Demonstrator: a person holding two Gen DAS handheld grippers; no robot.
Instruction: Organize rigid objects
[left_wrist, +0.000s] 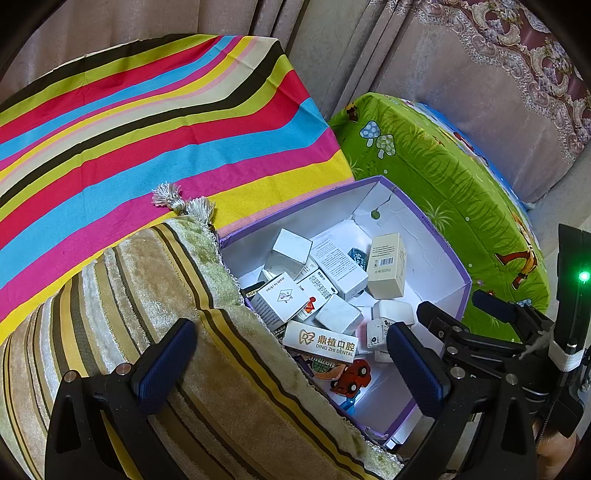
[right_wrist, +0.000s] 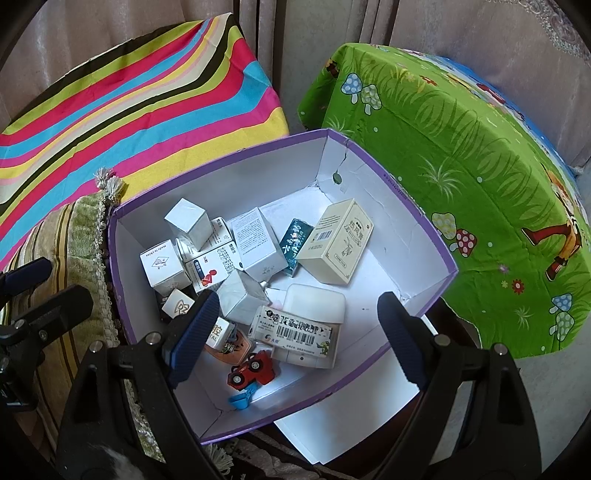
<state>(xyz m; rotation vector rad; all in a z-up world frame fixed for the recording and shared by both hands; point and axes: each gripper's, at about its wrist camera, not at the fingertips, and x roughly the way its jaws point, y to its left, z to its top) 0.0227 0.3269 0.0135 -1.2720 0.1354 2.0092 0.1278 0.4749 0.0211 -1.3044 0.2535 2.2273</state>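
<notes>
A white cardboard box with a purple rim holds several small cartons. Among them are a cream carton, a teal pack, a barcoded white carton and a "DING ZHI DENTAL" box. A red toy car and a blue clip lie at the box's near end. My right gripper hangs open over that near end, holding nothing. My left gripper is open and empty, straddling the pillow's edge and the box's left wall.
A striped velvet pillow presses against the box's left side. Behind lie a rainbow-striped cloth and a green cartoon-print cushion. Curtains close off the back. A white sheet pokes out under the box.
</notes>
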